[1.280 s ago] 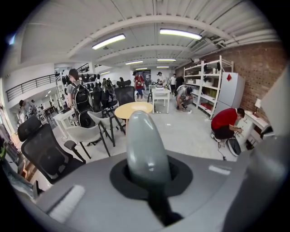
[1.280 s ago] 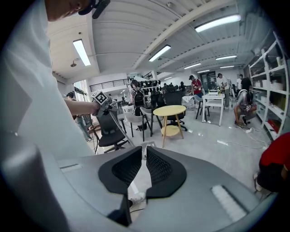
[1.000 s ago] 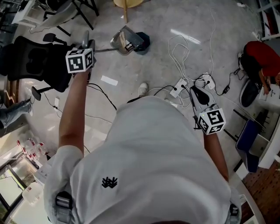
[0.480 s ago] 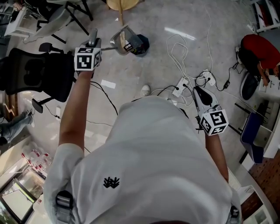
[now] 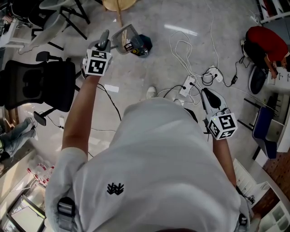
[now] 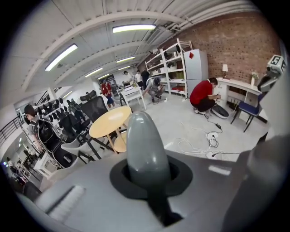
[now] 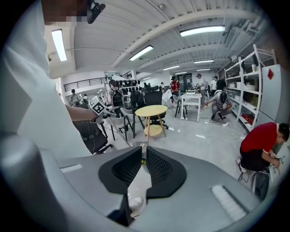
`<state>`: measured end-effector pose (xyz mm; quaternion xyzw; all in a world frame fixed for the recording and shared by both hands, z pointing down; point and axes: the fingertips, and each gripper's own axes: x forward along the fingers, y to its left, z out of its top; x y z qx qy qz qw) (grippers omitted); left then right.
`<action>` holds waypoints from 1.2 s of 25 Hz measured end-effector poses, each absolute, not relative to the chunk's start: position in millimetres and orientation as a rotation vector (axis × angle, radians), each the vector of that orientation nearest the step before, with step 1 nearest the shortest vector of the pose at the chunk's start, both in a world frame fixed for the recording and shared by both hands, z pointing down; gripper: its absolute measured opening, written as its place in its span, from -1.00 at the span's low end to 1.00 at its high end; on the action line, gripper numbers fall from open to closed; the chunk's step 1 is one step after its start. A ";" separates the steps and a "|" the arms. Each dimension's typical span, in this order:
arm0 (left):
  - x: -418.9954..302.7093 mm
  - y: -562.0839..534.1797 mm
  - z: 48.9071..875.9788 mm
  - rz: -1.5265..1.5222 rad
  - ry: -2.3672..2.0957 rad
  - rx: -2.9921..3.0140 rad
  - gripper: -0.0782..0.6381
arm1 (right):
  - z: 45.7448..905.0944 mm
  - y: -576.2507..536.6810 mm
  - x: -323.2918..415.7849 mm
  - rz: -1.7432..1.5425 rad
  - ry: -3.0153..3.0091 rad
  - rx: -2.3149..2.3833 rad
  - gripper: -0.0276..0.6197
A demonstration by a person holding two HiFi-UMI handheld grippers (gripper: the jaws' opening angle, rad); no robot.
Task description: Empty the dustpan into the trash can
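Observation:
My left gripper (image 5: 103,41) is held out over the floor, shut on the grey rounded end of the dustpan handle (image 6: 144,145). The dustpan (image 5: 127,38) hangs tilted at the far end of the handle, right beside and partly over the dark blue trash can (image 5: 146,44). I cannot see what is inside the pan. My right gripper (image 5: 205,93) hangs at my right side with its jaws shut on nothing. In the right gripper view the dustpan (image 7: 143,154) shows just past the black pads (image 7: 158,165).
A black office chair (image 5: 36,86) stands to the left. A power strip with white cables (image 5: 189,84) lies on the floor to the right. A person in red (image 5: 265,43) crouches at the far right. A yellow round table (image 5: 115,4) is beyond the can.
My left gripper has moved right and closer to the trash can, bringing the handle steeper and the dustpan more over the can. The right gripper has barely moved.

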<state>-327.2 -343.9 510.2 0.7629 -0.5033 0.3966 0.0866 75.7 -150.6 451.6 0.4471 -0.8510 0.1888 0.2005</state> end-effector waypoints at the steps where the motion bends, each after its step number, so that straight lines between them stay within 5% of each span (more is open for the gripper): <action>1: -324.6 -345.2 512.5 1.193 -1.495 2.291 -0.62 | 451.7 -150.5 75.4 0.528 -2.374 1.254 -0.82; 30: -206.7 -274.8 571.7 1.917 -1.099 2.687 -0.62 | 455.4 -119.3 113.9 0.573 -2.356 1.296 -0.82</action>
